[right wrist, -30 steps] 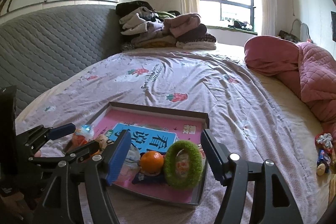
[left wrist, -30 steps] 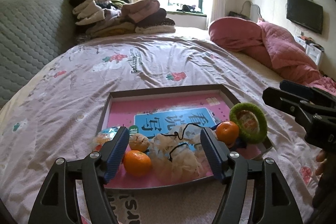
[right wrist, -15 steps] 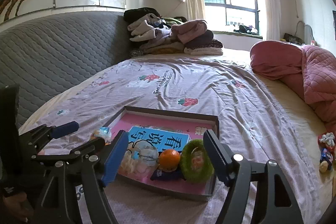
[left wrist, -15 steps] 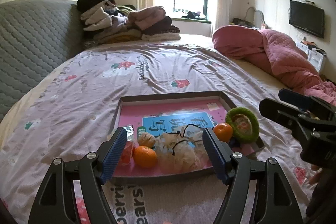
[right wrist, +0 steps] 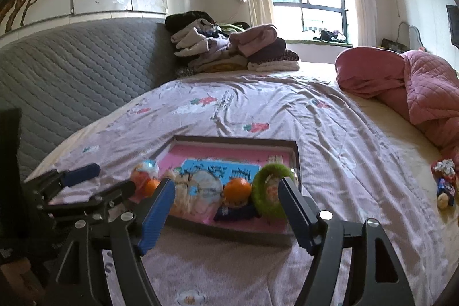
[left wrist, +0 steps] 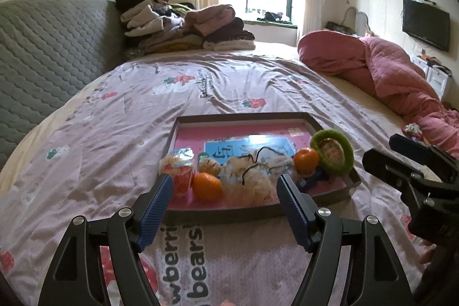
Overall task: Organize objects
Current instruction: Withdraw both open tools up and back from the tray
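Note:
A dark-rimmed tray (left wrist: 218, 211) with a pink bottom lies on the bed. It holds two oranges (left wrist: 207, 186) (left wrist: 306, 159), a mesh bag of snacks (left wrist: 252, 177), a green fuzzy ring (left wrist: 332, 152), a wrapped snack (left wrist: 179, 168) and a blue booklet (left wrist: 243, 146). My left gripper (left wrist: 225, 189) is open and empty, just short of the tray's near rim. My right gripper (right wrist: 226, 194) is open and empty, also in front of the tray (right wrist: 229, 231). The right wrist view shows the ring (right wrist: 266, 192) and one orange (right wrist: 236, 189).
A pink quilt (left wrist: 387, 76) is heaped at the right. Folded clothes (left wrist: 186, 27) are stacked by the grey headboard (left wrist: 43, 62). Small toys (right wrist: 444, 182) lie on the bed at the right. The purple strawberry sheet (left wrist: 200, 82) stretches beyond the tray.
Both grippers have drawn back from the tray, so it looks smaller and farther off. Both stay open and empty. The tray's contents have not moved.

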Demonstrator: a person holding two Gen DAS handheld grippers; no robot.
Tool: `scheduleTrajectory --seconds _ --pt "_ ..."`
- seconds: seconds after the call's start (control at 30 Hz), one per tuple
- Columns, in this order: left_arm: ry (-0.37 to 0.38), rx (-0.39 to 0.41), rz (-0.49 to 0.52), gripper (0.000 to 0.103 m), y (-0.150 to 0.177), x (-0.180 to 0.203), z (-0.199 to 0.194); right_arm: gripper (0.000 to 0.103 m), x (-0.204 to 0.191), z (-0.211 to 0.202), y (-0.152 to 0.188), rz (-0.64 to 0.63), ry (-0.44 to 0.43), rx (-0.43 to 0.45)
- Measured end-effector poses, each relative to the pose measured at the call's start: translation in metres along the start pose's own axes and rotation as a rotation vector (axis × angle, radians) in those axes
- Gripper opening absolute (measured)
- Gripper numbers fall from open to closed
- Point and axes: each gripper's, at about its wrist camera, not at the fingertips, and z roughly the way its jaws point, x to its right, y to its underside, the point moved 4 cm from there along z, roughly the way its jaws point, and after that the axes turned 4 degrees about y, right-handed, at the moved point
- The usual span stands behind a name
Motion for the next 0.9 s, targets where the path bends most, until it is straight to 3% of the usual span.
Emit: scheduleTrajectory --seconds 0.37,0.9 --pt "-0.036 -0.031 -0.042 0.076 0.030 -0.020 -0.008 0.074 0.000 -0.003 0.026 0.020 0.008 -0.033" --pt "-0.051 -0.060 -0.049 0.076 0.044 -0.020 -0.002 0.074 -0.004 0.008 0.059 0.020 0.036 -0.091"
